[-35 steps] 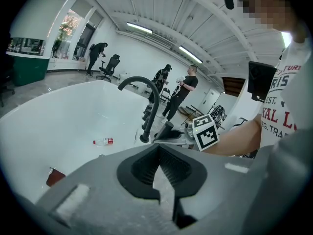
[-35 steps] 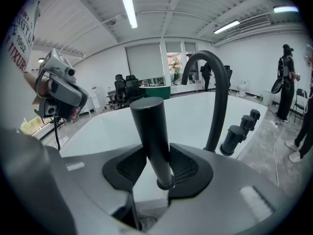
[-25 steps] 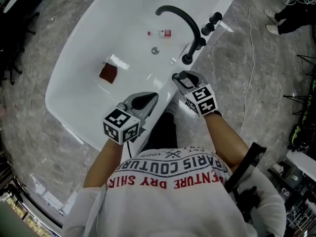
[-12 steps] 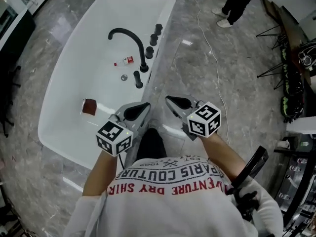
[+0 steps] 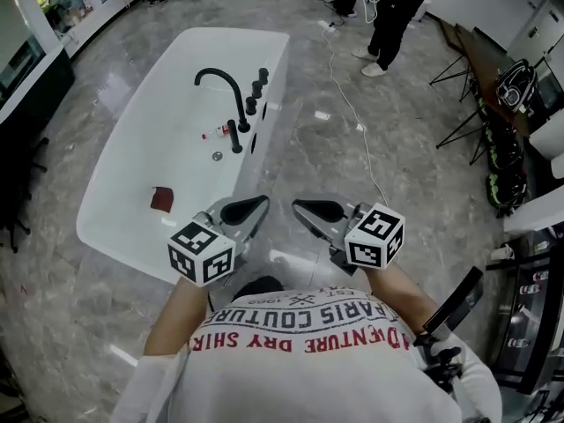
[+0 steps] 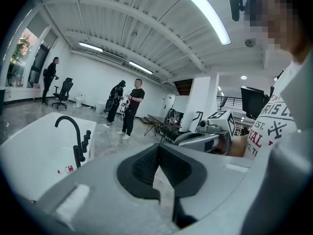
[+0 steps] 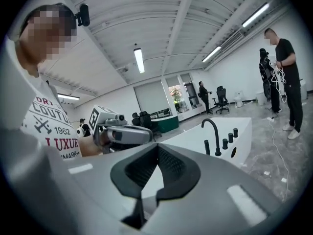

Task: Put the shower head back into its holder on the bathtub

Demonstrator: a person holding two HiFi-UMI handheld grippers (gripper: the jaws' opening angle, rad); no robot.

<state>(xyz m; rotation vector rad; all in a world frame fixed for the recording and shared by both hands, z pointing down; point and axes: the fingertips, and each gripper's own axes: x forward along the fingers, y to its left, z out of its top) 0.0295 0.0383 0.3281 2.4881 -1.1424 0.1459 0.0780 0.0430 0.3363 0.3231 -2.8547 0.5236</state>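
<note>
Since 1 second ago both grippers have pulled back from the tub rim; the left gripper (image 5: 263,201) and right gripper (image 5: 298,206) now hang side by side, each with its jaws pressed together on nothing. Beyond them the black shower head (image 5: 234,137) stands upright on the white bathtub (image 5: 132,148) rim beside the curved spout (image 5: 216,76). Open grey marble floor (image 5: 300,157) surrounds the tub, and a white cable (image 5: 339,77) trails to its right.
</note>
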